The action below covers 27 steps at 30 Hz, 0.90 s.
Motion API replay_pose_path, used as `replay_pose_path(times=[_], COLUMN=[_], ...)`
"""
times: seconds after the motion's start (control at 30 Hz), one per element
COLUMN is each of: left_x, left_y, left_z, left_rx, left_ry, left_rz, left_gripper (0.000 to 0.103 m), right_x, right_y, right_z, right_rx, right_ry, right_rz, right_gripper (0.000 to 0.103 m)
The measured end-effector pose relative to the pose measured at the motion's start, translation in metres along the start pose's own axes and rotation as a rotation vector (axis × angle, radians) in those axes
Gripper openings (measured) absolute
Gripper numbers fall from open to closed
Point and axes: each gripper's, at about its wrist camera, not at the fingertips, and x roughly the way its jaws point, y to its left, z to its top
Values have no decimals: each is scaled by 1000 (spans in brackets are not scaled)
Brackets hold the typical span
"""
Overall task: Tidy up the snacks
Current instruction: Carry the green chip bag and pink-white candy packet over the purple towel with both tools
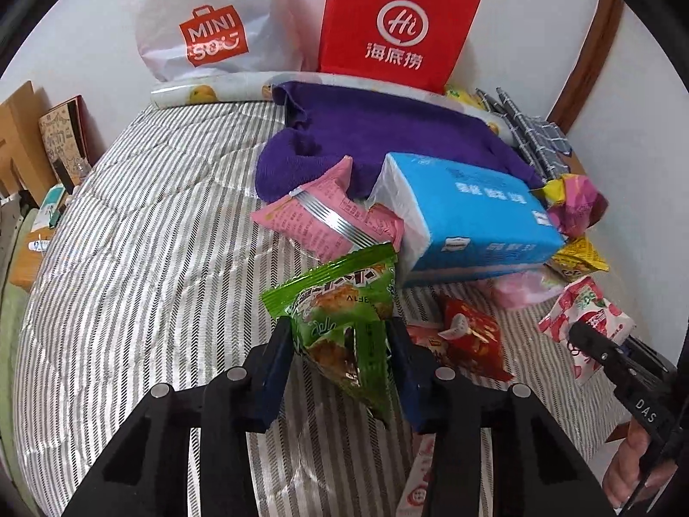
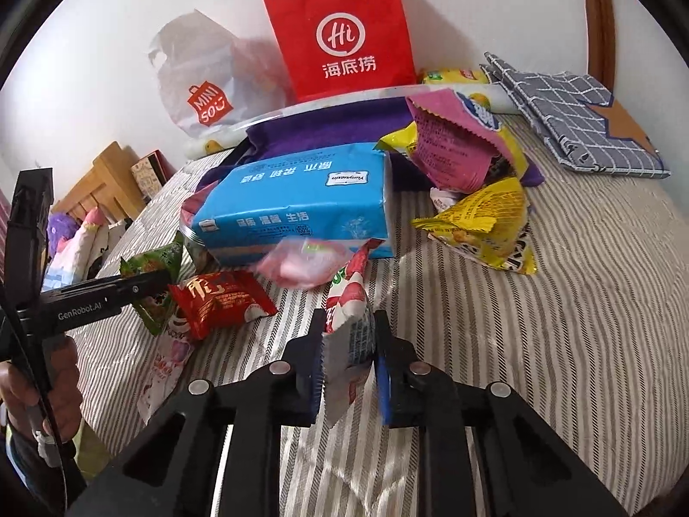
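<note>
At lower centre, the left gripper (image 1: pixel 342 355) is clamped on 1 green snack packet (image 1: pixel 344 301); the right gripper (image 2: pixel 348 347) is clamped on 1 red-and-white snack packet (image 2: pixel 346 301).

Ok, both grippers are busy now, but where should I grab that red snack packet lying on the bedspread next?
Take the red snack packet by its crimped right-hand end, coming down from above: it lies flat on the striped bedspread, and that end is clear, while the left gripper and green packet crowd its left.
</note>
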Motion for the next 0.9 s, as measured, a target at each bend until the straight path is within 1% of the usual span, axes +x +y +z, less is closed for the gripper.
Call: replay_pose_path(times=[0.27,0.5,0.73,0.9], left_x=[-12,-20,-33,-38], left_y=[-2,-9,-16,-24], left_z=[-3,-3,4,21], left_rx=[4,13,25,35], left_ry=[-27,-45,-73,-84], left_rz=[-25,-54,-64,-76], left_gripper=[41,41,41,41], right_x=[-7,-29,-47,-56], right_y=[-2,-4,3,10], right_z=[-9,-12,1,22], right_rx=[18,20,14,5], right_ry=[16,-37,-84,-115], right_rz=[-15,-41,-33,-19], right_gripper=[19,19,19,19])
